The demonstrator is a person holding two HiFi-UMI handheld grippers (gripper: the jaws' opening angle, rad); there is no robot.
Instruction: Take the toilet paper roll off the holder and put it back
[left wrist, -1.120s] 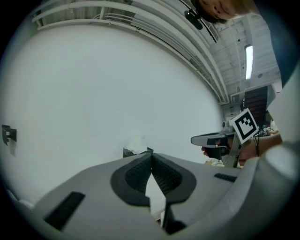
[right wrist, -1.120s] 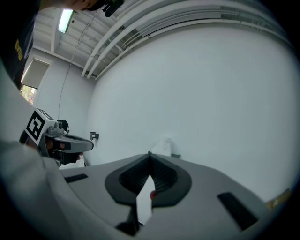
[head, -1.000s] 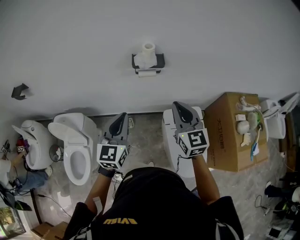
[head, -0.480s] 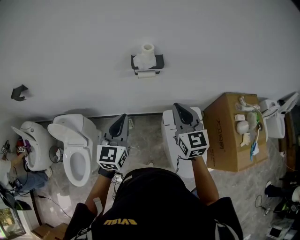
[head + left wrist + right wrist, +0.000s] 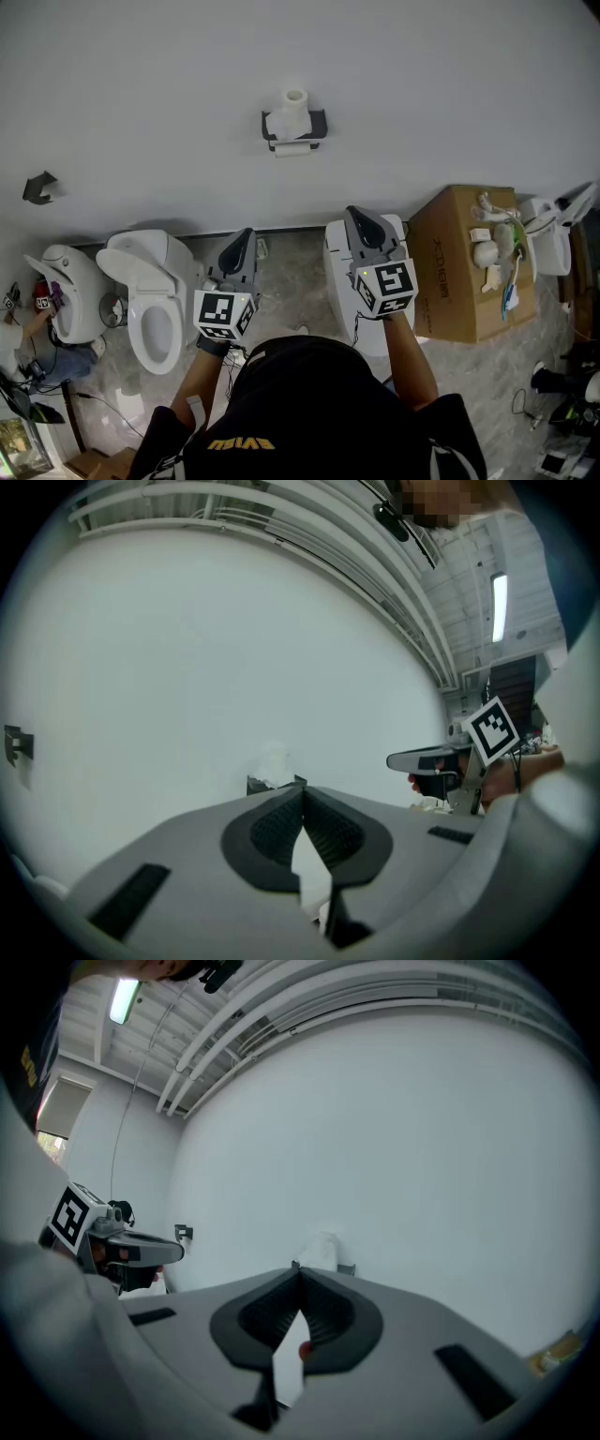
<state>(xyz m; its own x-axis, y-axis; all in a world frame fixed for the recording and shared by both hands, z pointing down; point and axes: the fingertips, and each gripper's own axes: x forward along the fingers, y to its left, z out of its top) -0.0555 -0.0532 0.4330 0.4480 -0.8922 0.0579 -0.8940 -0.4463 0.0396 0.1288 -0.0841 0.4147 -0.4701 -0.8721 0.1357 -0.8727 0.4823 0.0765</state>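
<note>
The toilet paper roll [image 5: 293, 111] stands upright on its dark holder [image 5: 321, 123], which is fixed to the white wall [image 5: 450, 84]; a loose sheet hangs from the holder's lower edge. Both tools are well short of it, held out side by side and pointed toward the wall. The left hand-held gripper [image 5: 247, 233] has its jaws pressed together with nothing between them, and in its own view the roll shows just above the closed tips. The right hand-held gripper [image 5: 357, 215] is likewise closed and empty, with the roll and holder appearing just past its tips in its own view. Each carries a cube with black-and-white square markers. Below them the person's black shirt [image 5: 309, 403] bears yellow lettering that is upside down in the head view and appears to read "EVISU". On the marbled floor [image 5: 291, 281], along the wall, stand a white toilet [image 5: 155, 300] with its lid up, another white one [image 5: 75, 291] at the far left, and a cardboard box [image 5: 464, 272] at the right with small items on top; the print on the box's side is too small to read. A small dark fixture [image 5: 39, 186] sits on the wall at the left.
</note>
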